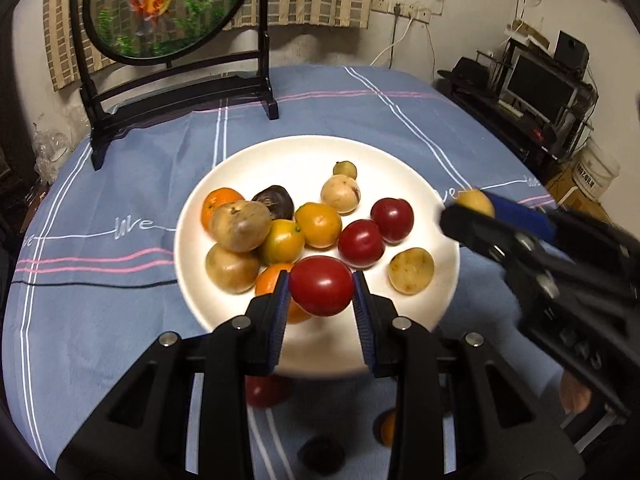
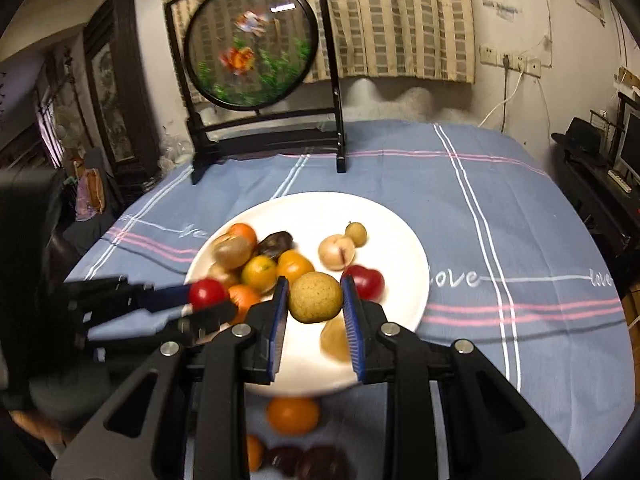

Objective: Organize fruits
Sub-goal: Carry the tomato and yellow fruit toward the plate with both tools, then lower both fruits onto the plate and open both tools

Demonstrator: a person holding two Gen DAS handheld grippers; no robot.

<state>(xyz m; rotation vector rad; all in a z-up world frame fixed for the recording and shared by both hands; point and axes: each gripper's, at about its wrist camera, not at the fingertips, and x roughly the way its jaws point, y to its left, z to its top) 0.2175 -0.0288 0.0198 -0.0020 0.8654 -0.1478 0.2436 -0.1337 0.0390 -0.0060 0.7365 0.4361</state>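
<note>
A white plate (image 1: 392,152) on the blue cloth holds several fruits: oranges, tan round fruits, red plums (image 1: 362,243) and a dark fruit (image 1: 275,201). My left gripper (image 1: 322,302) is shut on a red plum (image 1: 321,286) above the plate's near rim; it also shows in the right wrist view (image 2: 208,298). My right gripper (image 2: 314,310) is shut on a tan round fruit (image 2: 316,297) above the plate (image 2: 400,248); in the left wrist view it (image 1: 466,210) hangs over the plate's right rim.
A black stand with a round fish picture (image 1: 160,8) stands at the table's far left. Loose fruits lie on the cloth near the front: a red one (image 1: 266,392), an orange (image 2: 293,415) and dark ones (image 2: 316,464). Shelves with a monitor (image 1: 536,88) stand right.
</note>
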